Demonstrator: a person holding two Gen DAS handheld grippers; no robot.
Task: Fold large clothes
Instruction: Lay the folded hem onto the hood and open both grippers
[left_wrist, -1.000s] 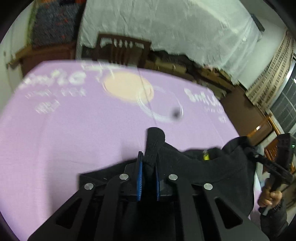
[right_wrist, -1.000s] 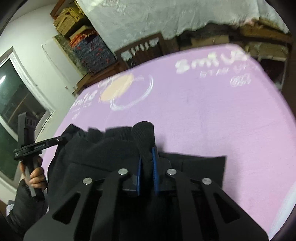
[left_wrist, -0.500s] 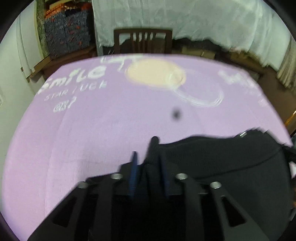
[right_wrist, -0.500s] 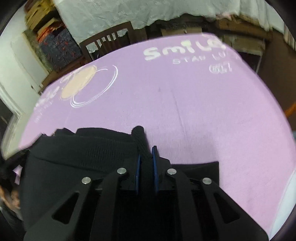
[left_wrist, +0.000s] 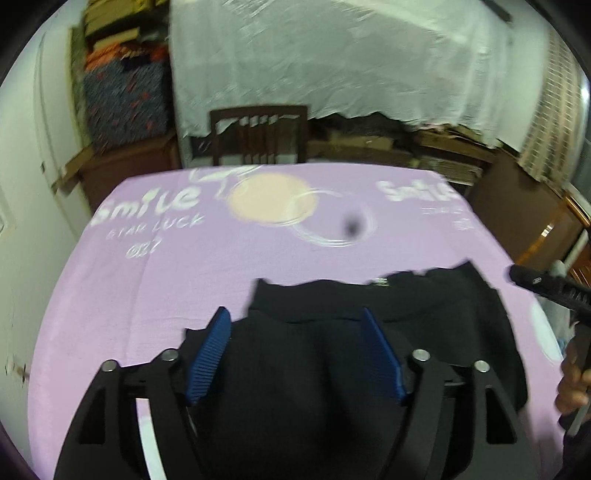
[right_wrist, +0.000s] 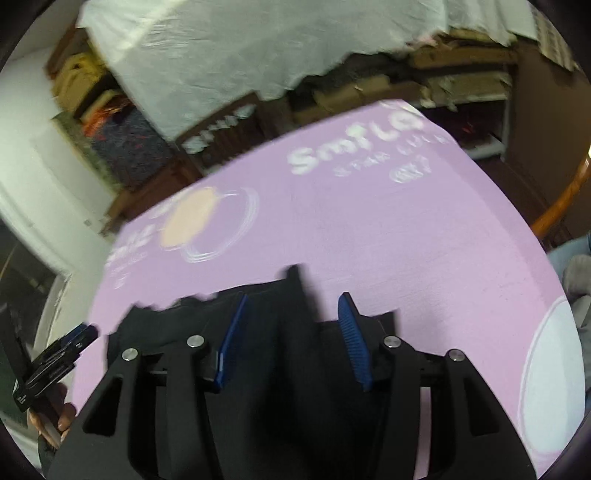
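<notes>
Black knit garment (left_wrist: 388, 332) lying folded at the lilac-clothed bench's (left_wrist: 184, 280) near edge.
Left tongs (left_wrist: 295, 354) and right tongs (right_wrist: 293, 339) are both opening, blue ribbed pads off the fabric.

Both the left claw (left_wrist: 295, 354) and the right claw (right_wrist: 291, 339) point downward, their jaws opening.

the black garment (left_wrist: 424, 325) lies in front of me on the lilac printed surface (left_wrist: 184, 266), folded into a thick dark bundle with a ribbed band along its far edge, one corner poking up (right_wrist: 295, 280), fabric flat and slack.
</notes>
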